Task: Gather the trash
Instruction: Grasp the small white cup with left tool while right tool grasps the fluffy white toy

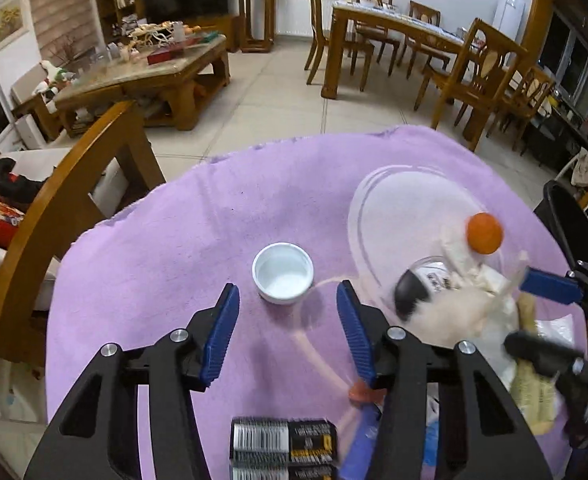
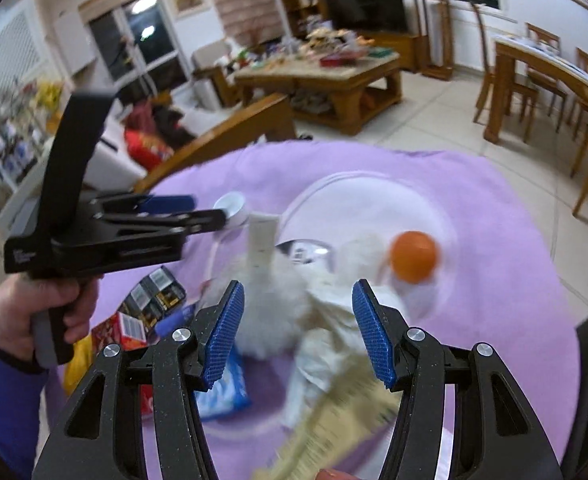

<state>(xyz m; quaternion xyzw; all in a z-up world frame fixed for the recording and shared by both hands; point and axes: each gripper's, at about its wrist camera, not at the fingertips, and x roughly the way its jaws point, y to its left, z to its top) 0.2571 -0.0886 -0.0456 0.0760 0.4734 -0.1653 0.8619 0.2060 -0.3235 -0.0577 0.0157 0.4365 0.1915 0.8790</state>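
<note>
On the worktop, which is covered by a fluffy purple cloth [image 1: 197, 220], a small white bowl [image 1: 283, 278] is seen standing upright just ahead of the left claw [image 1: 287, 336], whose blue-padded fingers are spread wide with nothing between them. To the right of the bowl a clear glass plate [image 1: 398, 200] is laid on the cloth, and an orange ball [image 1: 484, 233] is seen over its right side. A heap of trash is gathered at the near edge of the plate: crumpled white tissue [image 2: 326, 312], a fluffy white wad [image 2: 269, 300] and a clear plastic cup [image 1: 426, 280] with dark print lying on its side, all blurred by motion. The right claw [image 2: 298, 332] is held above this heap with its fingers spread apart, nothing being pinched; the tissue lies below and between them. A pale printed strip of paper [image 2: 334, 428] is seen close under the right claw. At the near edge of the worktop a black battery pack [image 1: 283, 444] lies beneath the left claw, with a blue wrapper [image 2: 225, 392] and a red box [image 2: 121, 330] near it. In the right wrist view the left claw is shown from the side, gripped by a hand [image 2: 33, 312] in a blue sleeve, its tips reaching toward the white bowl. A wooden coffee table [image 1: 145, 76] and a dining table [image 1: 394, 36] with chairs are seen in the room beyond.
</note>
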